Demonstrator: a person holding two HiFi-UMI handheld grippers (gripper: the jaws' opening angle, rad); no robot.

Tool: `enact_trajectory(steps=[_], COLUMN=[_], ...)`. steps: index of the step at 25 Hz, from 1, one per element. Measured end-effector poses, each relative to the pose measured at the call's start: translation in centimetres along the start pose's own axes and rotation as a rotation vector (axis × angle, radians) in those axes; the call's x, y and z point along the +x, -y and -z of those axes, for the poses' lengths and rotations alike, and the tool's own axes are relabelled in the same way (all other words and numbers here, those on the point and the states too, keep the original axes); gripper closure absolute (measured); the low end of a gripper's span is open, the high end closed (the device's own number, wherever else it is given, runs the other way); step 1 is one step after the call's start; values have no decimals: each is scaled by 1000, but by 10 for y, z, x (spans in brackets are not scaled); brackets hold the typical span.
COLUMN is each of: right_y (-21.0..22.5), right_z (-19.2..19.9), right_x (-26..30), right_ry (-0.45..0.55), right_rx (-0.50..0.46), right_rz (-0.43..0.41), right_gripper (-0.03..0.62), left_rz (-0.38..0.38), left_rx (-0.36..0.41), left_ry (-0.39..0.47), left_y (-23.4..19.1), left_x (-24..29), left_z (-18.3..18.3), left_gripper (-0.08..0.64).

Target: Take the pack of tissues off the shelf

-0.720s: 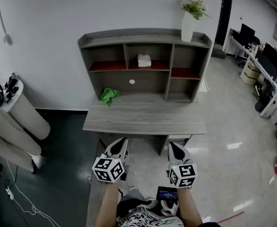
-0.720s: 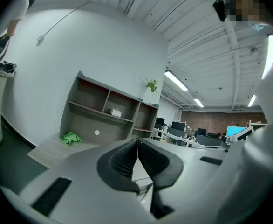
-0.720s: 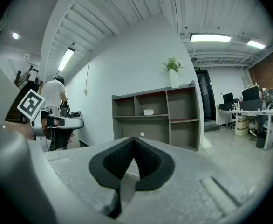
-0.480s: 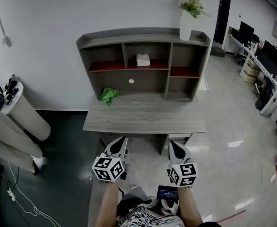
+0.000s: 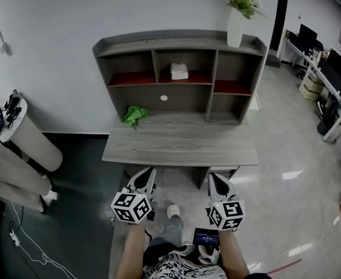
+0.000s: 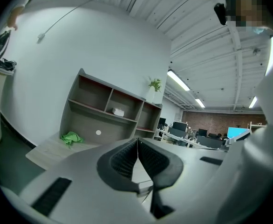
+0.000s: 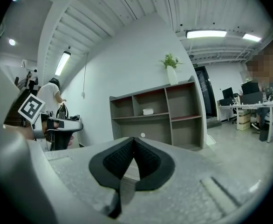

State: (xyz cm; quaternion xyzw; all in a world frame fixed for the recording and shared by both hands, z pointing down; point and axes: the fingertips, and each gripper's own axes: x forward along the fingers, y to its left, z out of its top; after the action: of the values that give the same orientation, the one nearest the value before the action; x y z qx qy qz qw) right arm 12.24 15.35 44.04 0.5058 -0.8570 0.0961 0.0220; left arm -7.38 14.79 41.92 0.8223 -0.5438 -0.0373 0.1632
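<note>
1. Left tongs (image 6: 137, 141) and right tongs (image 7: 133, 140): both pressed together, empty, short of the bench (image 5: 179, 150).
2. Pack of tissues (image 5: 179, 71): upper middle compartment of the shelf (image 5: 176, 42), too small for detail.

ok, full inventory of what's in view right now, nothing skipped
pack of tissues: 1, white, middle upper compartment of the shelf
shelf: 1, grey wood with red boards, at the back of the desk, against the wall
desk: 1, grey wood, in front of the person
cloth: 1, green, back left of the desk
vase: 1, white, holding a plant, on top of the shelf at its right end
round disc: 1, white, on the shelf's back panel
office desks with monitors: count unclear, far right
left hand-held gripper: 1, white and black, shut, empty, short of the desk
right hand-held gripper: 1, same colours, shut, empty, short of the desk
</note>
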Motion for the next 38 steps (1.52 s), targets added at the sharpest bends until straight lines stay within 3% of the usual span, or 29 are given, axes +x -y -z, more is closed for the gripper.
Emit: enact_trajectory(steps=[6, 16, 24, 38], right_y=[24, 79, 98, 107], right_z=[-3, -29, -47, -57], right_x=[53, 186, 273, 307], right_ry=[-8, -24, -40, -41], right_rx=[0, 6, -9, -26], right_rz=[15, 62, 92, 148], right_gripper=[589, 589, 589, 589], left_rz=[16, 59, 100, 172], left_rx=[-32, -5, 4, 40], left_ry=[8, -38, -44, -59], left_y=[-29, -94, -143, -152], left_x=[51, 190, 265, 309], left_z=[-8, -44, -76, -89], left_gripper=[549, 549, 549, 549])
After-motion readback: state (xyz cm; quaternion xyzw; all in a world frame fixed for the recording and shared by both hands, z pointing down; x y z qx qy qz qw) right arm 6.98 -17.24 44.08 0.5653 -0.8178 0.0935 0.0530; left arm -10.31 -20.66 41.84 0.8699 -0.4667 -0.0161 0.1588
